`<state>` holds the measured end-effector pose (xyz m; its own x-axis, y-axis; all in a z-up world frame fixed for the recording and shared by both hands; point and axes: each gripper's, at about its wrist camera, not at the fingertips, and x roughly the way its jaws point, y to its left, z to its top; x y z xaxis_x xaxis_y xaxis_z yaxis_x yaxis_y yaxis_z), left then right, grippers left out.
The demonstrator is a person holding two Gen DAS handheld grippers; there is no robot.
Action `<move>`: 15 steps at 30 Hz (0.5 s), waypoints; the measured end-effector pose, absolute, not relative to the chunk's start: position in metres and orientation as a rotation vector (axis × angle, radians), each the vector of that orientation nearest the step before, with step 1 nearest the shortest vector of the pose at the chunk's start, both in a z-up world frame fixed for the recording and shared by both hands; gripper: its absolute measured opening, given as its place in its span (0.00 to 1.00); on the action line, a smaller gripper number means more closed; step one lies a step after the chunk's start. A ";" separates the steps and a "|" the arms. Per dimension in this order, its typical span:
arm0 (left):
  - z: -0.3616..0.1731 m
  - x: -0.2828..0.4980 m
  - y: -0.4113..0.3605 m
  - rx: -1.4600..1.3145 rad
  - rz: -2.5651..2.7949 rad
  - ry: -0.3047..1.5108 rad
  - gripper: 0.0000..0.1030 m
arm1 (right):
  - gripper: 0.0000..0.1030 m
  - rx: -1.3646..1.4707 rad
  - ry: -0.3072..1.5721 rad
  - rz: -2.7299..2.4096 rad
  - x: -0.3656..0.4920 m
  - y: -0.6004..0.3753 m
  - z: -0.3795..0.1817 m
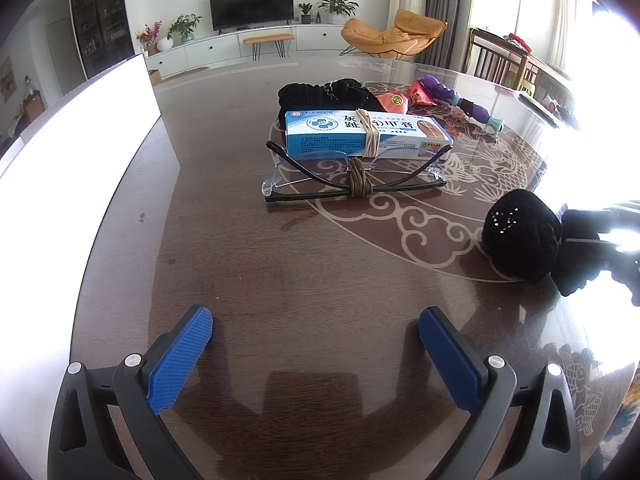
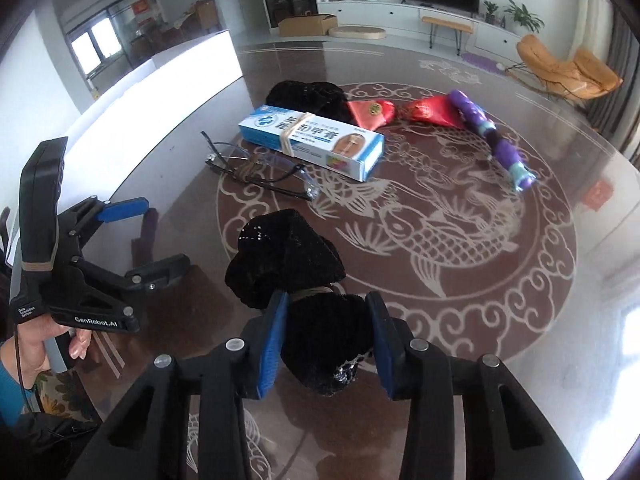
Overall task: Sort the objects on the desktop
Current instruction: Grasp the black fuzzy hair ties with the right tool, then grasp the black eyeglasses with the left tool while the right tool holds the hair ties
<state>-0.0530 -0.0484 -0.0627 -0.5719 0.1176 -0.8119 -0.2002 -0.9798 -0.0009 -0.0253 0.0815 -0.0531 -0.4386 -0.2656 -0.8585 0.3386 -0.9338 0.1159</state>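
Glossy table (image 2: 500, 280), right hand-held gripper (image 2: 326, 344) around black cloth bundle (image 2: 288, 264).

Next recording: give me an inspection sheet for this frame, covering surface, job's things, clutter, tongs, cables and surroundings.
Surface: glossy dark table with pale fish inlay.
Job's things: box banded with rubber bands; glasses in front of it, arms folded and tied; black cloth bundle; second black cloth behind box; red pouches; purple umbrella.
Clutter: white panel at the table's left edge.
Tongs: left tongs open, empty; right tongs shut on bundle.
Cables: black lead by the left hand.
Surroundings: TV, plants, orange chair.
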 end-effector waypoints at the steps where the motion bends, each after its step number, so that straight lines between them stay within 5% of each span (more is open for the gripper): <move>1: -0.063 -0.053 -0.048 -1.350 2.633 0.135 1.00 | 0.63 1.415 0.089 -2.404 -0.020 0.087 -0.052; 2: -0.063 -0.053 -0.048 -1.350 2.633 0.135 1.00 | 0.83 1.399 0.094 -2.408 -0.017 0.091 -0.049; 4: -0.063 -0.053 -0.048 -1.350 2.633 0.135 1.00 | 0.94 1.333 0.169 -2.422 -0.012 0.086 -0.045; 10: -0.063 -0.055 -0.047 -1.347 2.619 0.149 1.00 | 0.94 1.336 0.404 -2.406 -0.025 0.064 -0.064; 15: -0.055 -0.092 -0.043 -1.400 2.469 0.342 1.00 | 0.95 1.345 0.283 -2.434 -0.023 0.076 -0.082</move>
